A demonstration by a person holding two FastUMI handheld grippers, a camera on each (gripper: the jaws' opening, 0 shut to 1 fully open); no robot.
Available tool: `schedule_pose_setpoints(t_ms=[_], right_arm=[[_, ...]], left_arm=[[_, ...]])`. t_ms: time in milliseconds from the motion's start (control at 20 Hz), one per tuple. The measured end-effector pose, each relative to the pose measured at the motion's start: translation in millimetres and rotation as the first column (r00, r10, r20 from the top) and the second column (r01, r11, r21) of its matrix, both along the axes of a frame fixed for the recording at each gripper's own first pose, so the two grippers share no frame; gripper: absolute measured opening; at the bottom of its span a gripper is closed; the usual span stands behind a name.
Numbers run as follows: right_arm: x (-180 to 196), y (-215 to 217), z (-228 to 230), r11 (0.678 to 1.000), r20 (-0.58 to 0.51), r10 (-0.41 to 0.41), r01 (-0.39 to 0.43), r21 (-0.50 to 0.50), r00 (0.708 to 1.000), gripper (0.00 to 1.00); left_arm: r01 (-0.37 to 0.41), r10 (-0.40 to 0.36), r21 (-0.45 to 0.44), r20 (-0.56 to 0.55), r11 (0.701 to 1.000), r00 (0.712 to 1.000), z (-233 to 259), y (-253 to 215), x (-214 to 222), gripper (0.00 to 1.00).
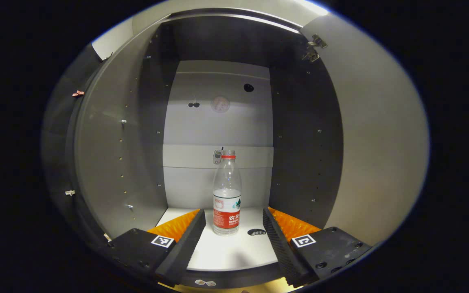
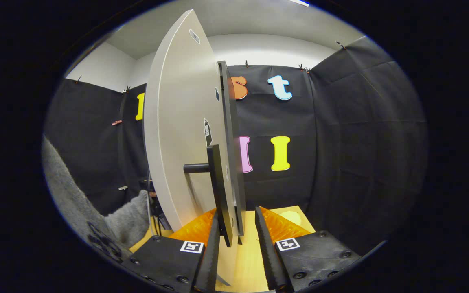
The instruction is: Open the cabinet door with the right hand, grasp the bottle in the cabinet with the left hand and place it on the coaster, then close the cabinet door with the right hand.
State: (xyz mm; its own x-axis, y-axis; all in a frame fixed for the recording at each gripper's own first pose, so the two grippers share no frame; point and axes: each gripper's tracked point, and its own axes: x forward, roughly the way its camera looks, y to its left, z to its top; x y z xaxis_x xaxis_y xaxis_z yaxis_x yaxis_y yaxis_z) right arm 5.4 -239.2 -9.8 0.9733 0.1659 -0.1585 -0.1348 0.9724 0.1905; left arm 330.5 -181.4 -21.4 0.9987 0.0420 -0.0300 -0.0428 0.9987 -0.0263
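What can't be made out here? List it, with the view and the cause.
- Bottle: its label text is too small in the left gripper view.
- Coaster: the right gripper finger covers part of it in the right gripper view.
- Handle: whether the fingers touch it is unclear in the right gripper view.

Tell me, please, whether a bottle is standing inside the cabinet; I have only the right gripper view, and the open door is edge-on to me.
Observer: Yes, a clear bottle stands upright on the cabinet's white floor.
Operator: Thank you. Is the left hand-held gripper holding it?
Observer: Not yet. The left hand-held gripper is open, and the bottle is ahead of it, in line with the gap between its fingers and untouched.
Operator: Is the bottle full?
Observer: No, the water fills roughly its lower half.
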Motion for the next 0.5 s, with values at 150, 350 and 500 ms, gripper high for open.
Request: schedule_pose_setpoints(t_ms=[150, 350, 500], right_arm=[[-19.5, -10.3, 11.0, 0.999, 0.008, -0.021, 0.021, 0.034, 1.0, 0.6], [-34.7, -52.4, 18.8, 0.985, 0.03, -0.174, 0.174, 0.006, 0.984, 0.89], [-32.2, -88.1, 10.7, 0.958, 0.005, -0.285, 0.285, -0.009, 0.958, 0.93]], left_arm=[[-0.031, 0.031, -0.016, -0.005, 0.999, 1.0, -0.2, 10.6, 25.1, 0.89], [-0.038, 0.038, -0.013, -0.01, 0.999, 0.999, 1.7, 18.7, 56.0, 0.89], [-0.005, 0.005, 0.008, -0.033, 1.0, 0.999, -4.7, 12.3, 75.4, 0.89]])
